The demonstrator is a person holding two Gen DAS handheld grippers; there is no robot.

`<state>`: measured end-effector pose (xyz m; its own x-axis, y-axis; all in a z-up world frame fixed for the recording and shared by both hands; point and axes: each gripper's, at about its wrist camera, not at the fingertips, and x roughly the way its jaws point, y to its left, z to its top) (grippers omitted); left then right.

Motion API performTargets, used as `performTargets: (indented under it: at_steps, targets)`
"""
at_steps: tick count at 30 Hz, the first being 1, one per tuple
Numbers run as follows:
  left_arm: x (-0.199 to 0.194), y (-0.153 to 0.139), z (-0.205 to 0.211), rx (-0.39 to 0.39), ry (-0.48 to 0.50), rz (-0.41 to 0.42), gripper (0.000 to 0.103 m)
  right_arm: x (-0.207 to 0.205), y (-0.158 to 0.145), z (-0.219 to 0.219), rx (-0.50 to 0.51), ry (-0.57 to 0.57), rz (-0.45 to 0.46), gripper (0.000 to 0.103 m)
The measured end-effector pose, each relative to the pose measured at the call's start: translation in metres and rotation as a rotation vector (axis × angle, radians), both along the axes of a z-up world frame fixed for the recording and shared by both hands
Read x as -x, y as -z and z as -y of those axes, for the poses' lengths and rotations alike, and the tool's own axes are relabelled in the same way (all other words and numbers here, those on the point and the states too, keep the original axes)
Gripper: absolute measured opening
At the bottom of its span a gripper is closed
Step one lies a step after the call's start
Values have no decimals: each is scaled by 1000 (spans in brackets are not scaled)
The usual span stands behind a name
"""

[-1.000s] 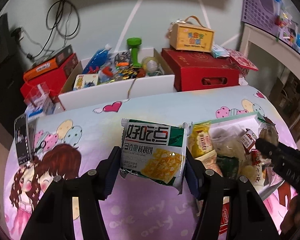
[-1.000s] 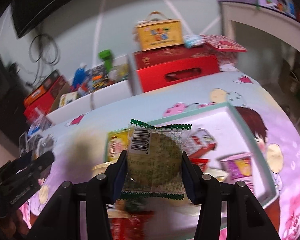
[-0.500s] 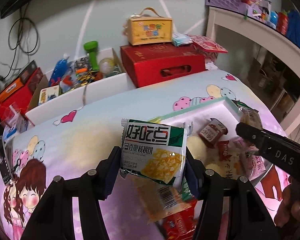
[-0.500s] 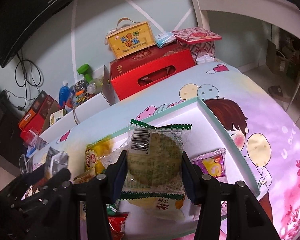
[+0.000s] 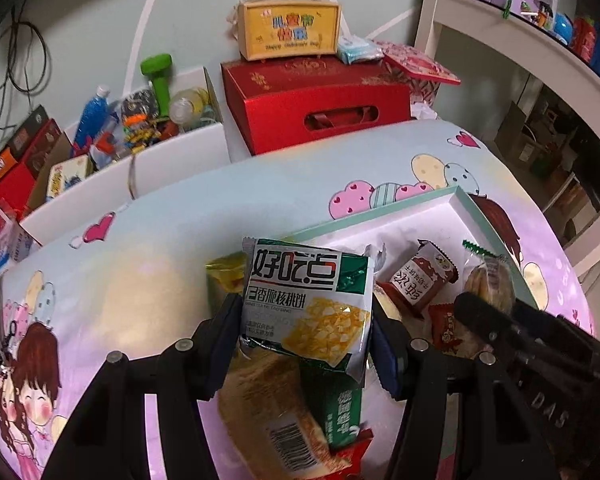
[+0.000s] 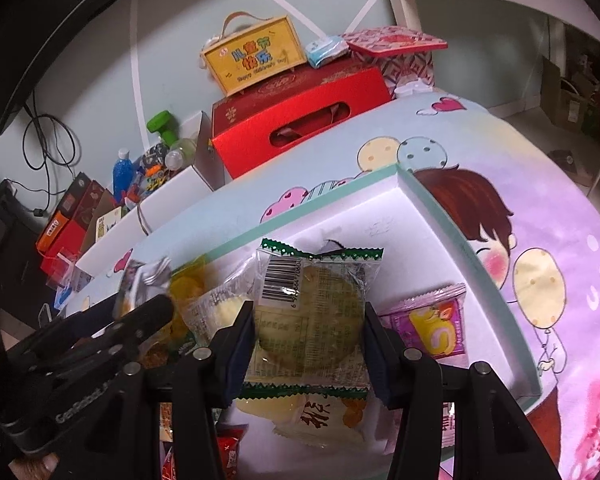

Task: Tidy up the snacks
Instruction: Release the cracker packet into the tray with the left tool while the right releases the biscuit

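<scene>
With several snacks already in the white box (image 6: 428, 216), my left gripper (image 5: 304, 340) pinches a walnut-biscuit packet (image 5: 306, 308) and my right gripper (image 6: 310, 338) a round cake packet (image 6: 312, 312) mid-frame, both unplaced.

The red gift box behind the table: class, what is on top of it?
On the red gift box stand a yellow handled carton, a small blue packet and a patterned red box. Its contents are hidden.
</scene>
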<state>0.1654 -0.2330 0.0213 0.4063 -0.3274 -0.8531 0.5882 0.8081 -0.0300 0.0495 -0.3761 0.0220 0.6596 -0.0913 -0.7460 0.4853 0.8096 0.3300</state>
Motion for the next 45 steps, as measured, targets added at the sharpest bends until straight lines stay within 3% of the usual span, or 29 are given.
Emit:
performTargets:
  at_steps: [16,20,27,30,38,40,45]
  targets:
    - [-11,17,10,3,-26,-102,62,-6,17,2,-25,-3,-71,54]
    - [-12,15,7,12,-39,-106,69,-8,19,0,-21,-10,-86,54]
    - [-10,5,0,35,-53,-87,70,-11,20,-3,-2,-18,-109,54]
    - [-9,-1,-5,43,-62,-75,70,-12,22,-4,9,-11,-128,63]
    - [-10,-8,-21,44,-117,-40,71,-13,23,-4,13,-12,-144,72]
    - [-10,-8,-26,43,-134,-36,72,-13,23,-4,15,-16,-144,79]
    - [-11,-7,-37,33,-178,-13,83,-13,24,-4,18,-13,-147,90]
